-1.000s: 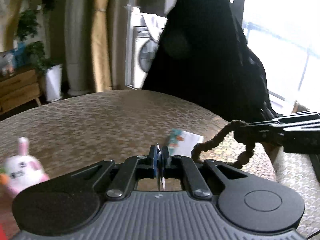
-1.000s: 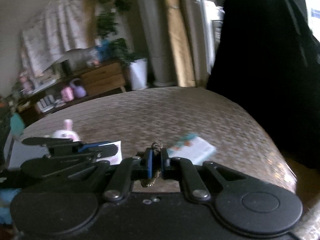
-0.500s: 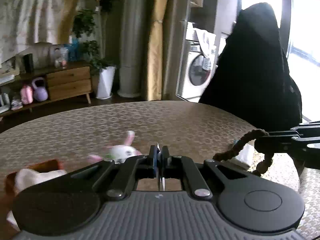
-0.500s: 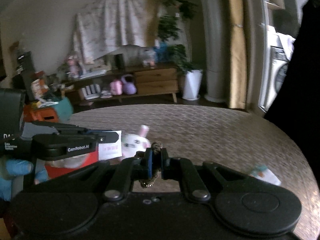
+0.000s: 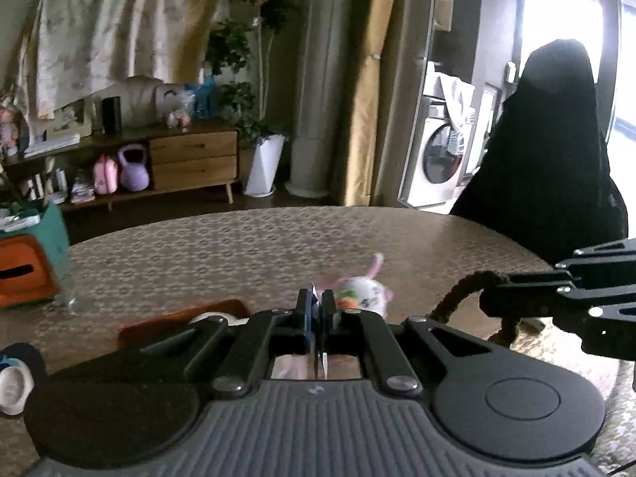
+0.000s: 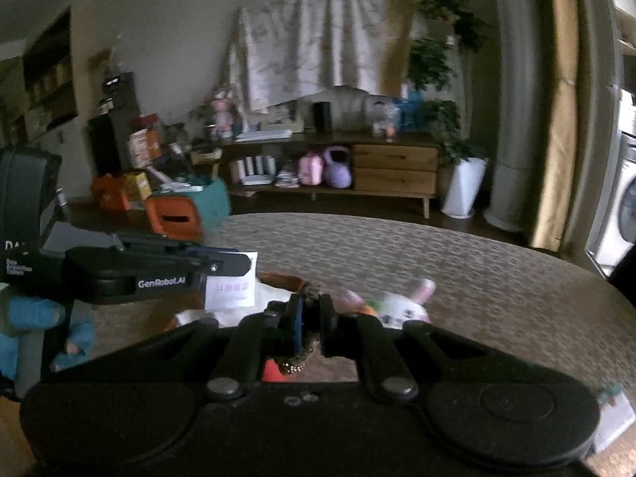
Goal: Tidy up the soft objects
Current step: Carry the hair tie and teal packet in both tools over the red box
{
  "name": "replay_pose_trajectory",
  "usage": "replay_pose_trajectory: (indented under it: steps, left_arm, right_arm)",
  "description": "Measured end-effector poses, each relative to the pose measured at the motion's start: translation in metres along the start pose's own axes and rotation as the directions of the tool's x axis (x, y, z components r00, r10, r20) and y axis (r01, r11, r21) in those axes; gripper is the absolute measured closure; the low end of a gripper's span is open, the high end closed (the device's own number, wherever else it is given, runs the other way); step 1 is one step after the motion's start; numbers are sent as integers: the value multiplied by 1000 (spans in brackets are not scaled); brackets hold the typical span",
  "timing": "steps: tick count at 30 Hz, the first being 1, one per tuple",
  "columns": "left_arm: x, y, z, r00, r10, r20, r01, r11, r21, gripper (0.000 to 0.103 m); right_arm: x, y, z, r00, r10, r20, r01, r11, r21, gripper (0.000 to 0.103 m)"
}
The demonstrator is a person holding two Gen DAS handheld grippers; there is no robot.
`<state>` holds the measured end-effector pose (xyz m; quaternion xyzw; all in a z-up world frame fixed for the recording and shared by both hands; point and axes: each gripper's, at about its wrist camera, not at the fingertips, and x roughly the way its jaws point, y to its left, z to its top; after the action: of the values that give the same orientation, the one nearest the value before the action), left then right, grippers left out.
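Orange bin [image 6: 284, 280] holds white plush; left fingers [image 5: 305, 312] grasp tag, right fingers [image 6: 296, 314] grasp cord.

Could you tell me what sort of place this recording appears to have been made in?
Most likely a lived-in home, an open living and dining area. A wooden sideboard stands against the far wall beside a potted plant, a washing machine sits in a side nook, and a patterned tablecloth covers the table.

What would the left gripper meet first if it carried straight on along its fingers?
Probably the plush rabbit on the table, just beyond the left gripper, which is shut on a white tag; depth is unclear.
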<state>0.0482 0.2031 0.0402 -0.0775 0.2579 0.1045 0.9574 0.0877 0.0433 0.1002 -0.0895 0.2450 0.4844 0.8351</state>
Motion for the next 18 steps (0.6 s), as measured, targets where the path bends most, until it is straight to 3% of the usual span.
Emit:
replay_pose_trajectory:
  steps: [8, 18]
  left_arm:
    - [6, 52, -14, 996, 76, -36, -77, 997, -9, 98]
    - [45, 112, -22, 980, 169, -103, -174, 984, -37, 98]
  right_arm:
    - [50, 38, 11, 999, 36, -33, -38, 997, -63, 96]
    - [112, 49, 1, 985, 120, -120, -131, 988, -82, 96]
